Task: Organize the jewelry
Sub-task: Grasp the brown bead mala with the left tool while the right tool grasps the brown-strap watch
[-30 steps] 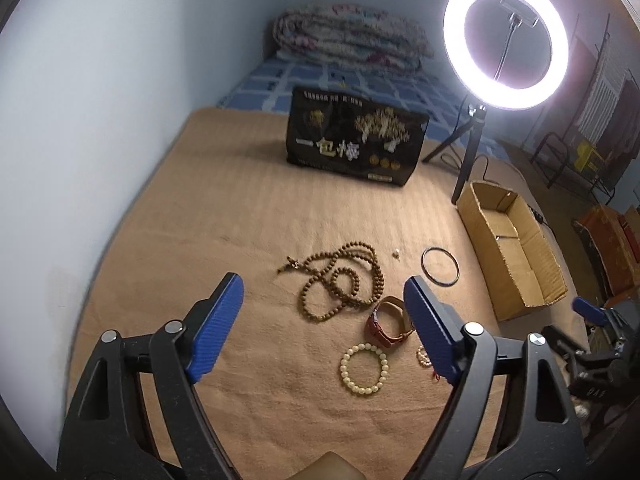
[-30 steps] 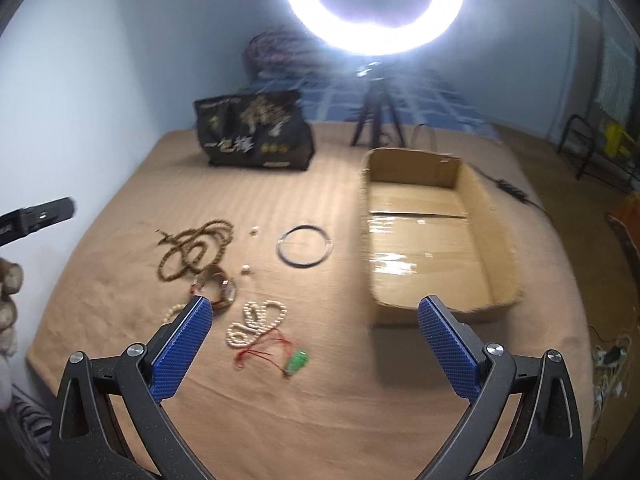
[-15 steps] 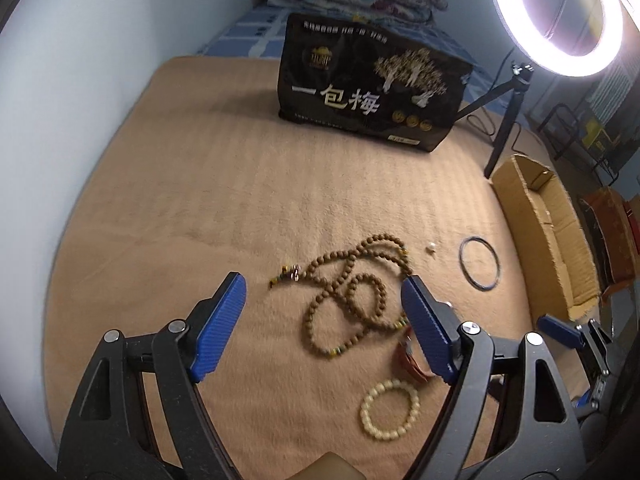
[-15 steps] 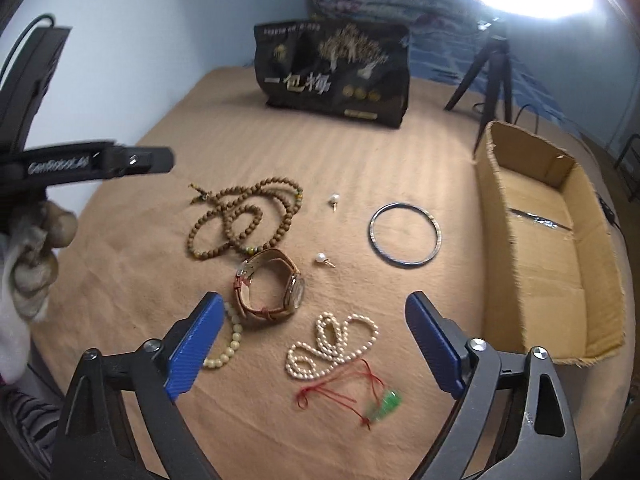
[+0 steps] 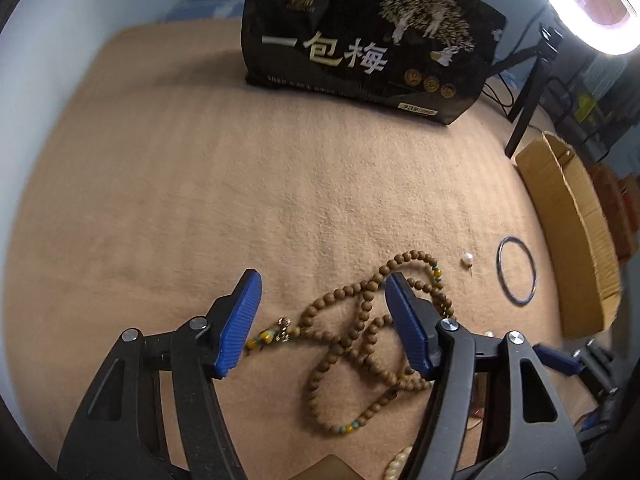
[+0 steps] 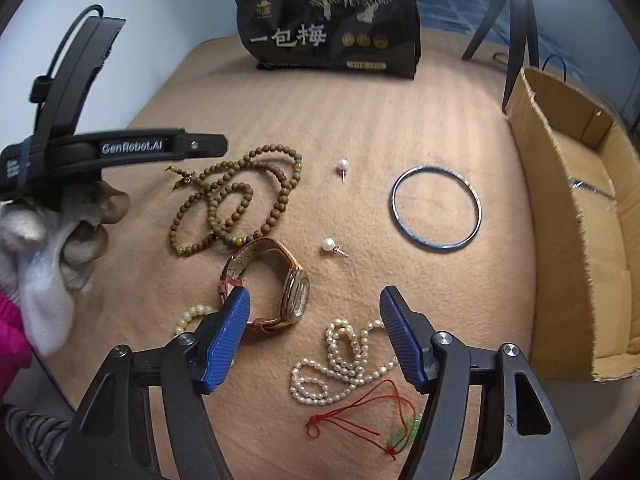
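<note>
The left gripper (image 5: pixel 322 312), jaws spread wide and empty, hangs over the wooden bead necklace (image 5: pixel 360 340) at lower centre, its loops running toward lower right, seemingly nearer than the open right gripper (image 6: pixel 314 334).

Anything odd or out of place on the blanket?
Nothing damaged. The long brown wooden bead strand lies in tangled crossing loops, and the two pearl stud earrings lie apart. The cardboard box looks nearly empty.

Cream bead bracelet (image 6: pixel 191 315) half hidden behind right jaw; ring light (image 5: pixel 592 8) cropped, perhaps overexposed.
</note>
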Demonstrator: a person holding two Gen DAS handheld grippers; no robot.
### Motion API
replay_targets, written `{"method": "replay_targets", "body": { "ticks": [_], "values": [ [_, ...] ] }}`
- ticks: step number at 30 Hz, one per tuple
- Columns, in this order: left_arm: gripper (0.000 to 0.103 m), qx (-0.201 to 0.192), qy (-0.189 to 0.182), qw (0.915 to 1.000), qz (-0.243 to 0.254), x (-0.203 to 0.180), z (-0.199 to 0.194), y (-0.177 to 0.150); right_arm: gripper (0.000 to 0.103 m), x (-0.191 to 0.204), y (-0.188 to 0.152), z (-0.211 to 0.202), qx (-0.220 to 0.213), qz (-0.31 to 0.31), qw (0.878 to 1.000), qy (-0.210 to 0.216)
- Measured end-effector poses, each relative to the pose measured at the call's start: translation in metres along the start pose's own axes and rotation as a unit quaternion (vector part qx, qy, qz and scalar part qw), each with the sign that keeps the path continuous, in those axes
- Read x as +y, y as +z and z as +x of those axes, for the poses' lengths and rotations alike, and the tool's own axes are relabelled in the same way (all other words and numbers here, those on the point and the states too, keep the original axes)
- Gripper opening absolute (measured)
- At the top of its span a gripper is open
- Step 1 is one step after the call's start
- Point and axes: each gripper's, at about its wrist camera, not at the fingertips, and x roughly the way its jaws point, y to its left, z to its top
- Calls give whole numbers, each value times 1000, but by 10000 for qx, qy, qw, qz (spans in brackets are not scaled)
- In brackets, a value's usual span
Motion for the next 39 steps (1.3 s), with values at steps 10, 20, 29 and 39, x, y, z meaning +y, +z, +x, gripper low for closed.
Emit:
{"method": "replay_targets", "body": {
  "ticks": [10, 20, 29, 39],
  "values": [
    [67, 443, -321, 9981, 267, -13, 15, -13, 65, 3, 1, 9, 0, -56, 10000, -69],
    [66, 462, 80, 9940, 993, -36, 11, -29, 47, 0, 11, 28, 154, -88, 9998, -74],
    [51, 373, 431, 9894, 1334, -39, 13, -37, 42, 2, 17, 41, 203, -330, 9991, -151],
    [12, 132, 537, 9917, 1158, -49, 17, -30, 9, 7, 17, 42, 189, -453, 9987, -158]
  ]
}}
